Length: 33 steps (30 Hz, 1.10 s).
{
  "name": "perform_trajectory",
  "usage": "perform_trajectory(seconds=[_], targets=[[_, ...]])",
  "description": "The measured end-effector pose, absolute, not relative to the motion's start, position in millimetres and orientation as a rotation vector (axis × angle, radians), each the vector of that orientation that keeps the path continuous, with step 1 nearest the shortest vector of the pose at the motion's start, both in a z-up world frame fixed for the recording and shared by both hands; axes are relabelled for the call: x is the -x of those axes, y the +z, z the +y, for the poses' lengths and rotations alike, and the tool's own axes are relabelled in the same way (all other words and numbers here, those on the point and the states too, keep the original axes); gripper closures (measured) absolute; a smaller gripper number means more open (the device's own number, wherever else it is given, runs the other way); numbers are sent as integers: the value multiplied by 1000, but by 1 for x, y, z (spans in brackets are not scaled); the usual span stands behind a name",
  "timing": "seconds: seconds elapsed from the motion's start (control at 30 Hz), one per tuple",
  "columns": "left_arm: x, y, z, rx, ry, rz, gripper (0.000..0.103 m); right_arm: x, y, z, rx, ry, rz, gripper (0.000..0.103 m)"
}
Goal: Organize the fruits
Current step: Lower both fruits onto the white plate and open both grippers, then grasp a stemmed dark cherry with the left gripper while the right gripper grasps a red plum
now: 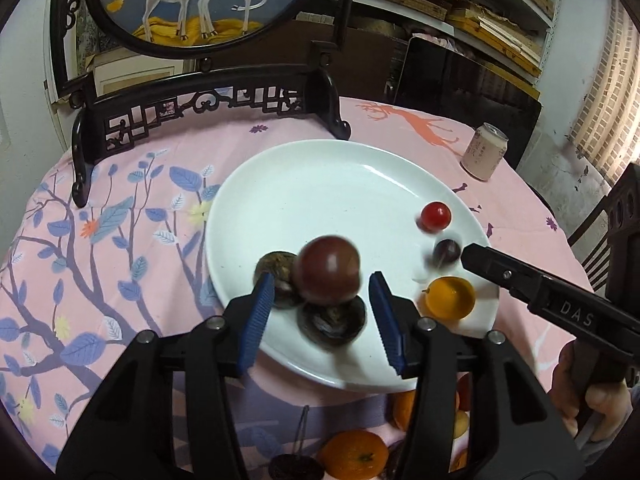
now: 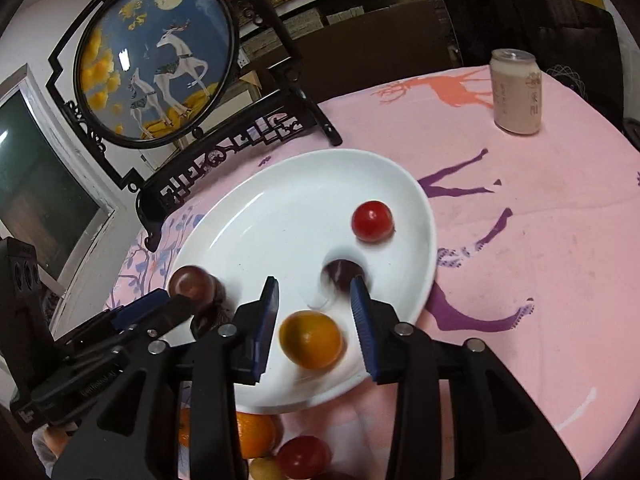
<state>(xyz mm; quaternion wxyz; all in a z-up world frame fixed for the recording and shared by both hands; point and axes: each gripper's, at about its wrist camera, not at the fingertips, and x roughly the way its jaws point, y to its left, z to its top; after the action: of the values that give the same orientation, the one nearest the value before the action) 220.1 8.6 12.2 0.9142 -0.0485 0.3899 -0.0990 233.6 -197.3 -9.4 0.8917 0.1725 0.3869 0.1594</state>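
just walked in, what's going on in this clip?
A person with a handheld gripper in each hand is sorting small fruits onto a white plate on a pink tablecloth. The left gripper is open, with a blurred dark red fruit between its fingers above two dark wrinkled fruits. The right gripper is open over an orange fruit. A red fruit and a dark purple one also sit on the plate. More fruit waits off the plate's near edge.

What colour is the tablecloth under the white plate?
Pink tablecloth with purple and orange deer and blue leaves; right wrist view shows it best.
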Motion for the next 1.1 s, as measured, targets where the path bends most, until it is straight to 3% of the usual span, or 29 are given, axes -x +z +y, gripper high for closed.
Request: perform_trajectory(seconds=[0.2,0.27,0.33,0.7,0.97,1.07,1.1], targets=[[-202,16,12,67,-195,780,51,-214,-1,-212,-419,348,795,64],[-191,16,15,57,-193,769,46,-203,2,-217,-438,353,785,59],[-181,13,20,54,-182,772,41,-191,5,-218,-436,350,775,48],[-119,-8,24,-89,-151,787,34,-133,-3,-236,-442,352,774,45],[-115,-21,22,-127,-147,828,34,-128,-2,-237,-443,363,772,45],[-117,-21,24,-124,-135,832,28,-129,-4,-232,-435,379,790,45],[-118,-22,25,-132,-121,831,21,-129,-5,-230,-428,380,793,45]])
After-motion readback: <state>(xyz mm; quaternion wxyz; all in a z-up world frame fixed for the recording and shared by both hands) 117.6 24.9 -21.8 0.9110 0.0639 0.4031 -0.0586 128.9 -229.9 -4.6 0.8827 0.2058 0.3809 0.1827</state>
